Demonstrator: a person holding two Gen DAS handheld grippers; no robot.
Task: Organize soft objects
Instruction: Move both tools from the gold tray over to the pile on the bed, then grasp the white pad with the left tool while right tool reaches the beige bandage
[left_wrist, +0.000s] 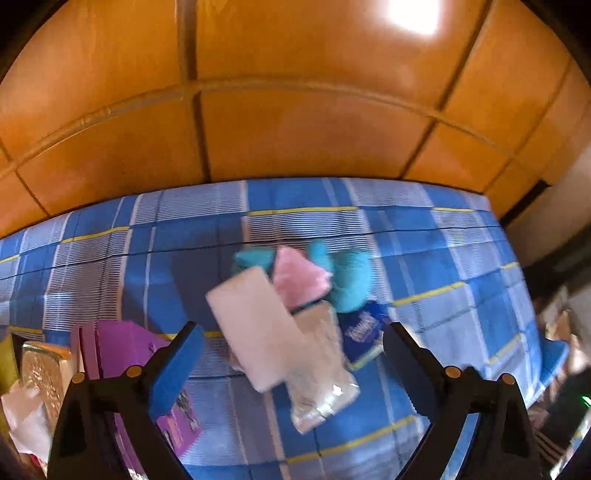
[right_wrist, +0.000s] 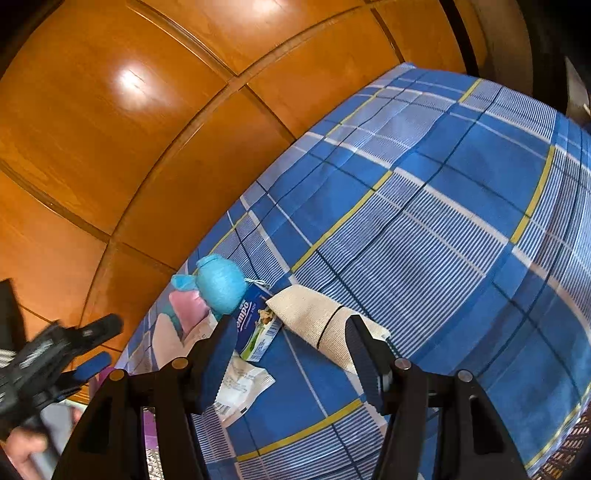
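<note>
Soft goods, clustered on blue plaid bedcover (left_wrist: 436, 236), centre of left wrist view: flat white rectangular foam pad (left_wrist: 255, 328), long axis running upper left to lower right; clear crinkly plastic packet (left_wrist: 317, 373) partly beneath it, toward lower right; pink fuzzy cloth (left_wrist: 299, 277) just above; turquoise plush toy (left_wrist: 347, 280) touching pink cloth at upper right; dark blue tissue pack (left_wrist: 364, 332) just beside plush, lower right. Left gripper (left_wrist: 293, 345): released, wide apart, nothing between pads, white pad framed between blue fingers (left_wrist: 177, 369) but not touched; view blurred. Right gripper (right_wrist: 291, 354): parted halfway, empty so far as visible, hovering over bare cover; cream woven fabric pouch with black stripe (right_wrist: 314, 314) lying just beyond right fingertip, long axis upper left to lower right, contact not determinable. Same plush (right_wrist: 219, 282) and tissue pack (right_wrist: 255, 325) left of centre in right wrist view; left gripper also visible at lower left edge there. Judgement: white pad nearest left gripper, lying diagonally across jaw line; cream pouch nearest right. Purple cardboard box (left_wrist: 122, 347) at lower left of left view, possible destination, unconfirmed.
</note>
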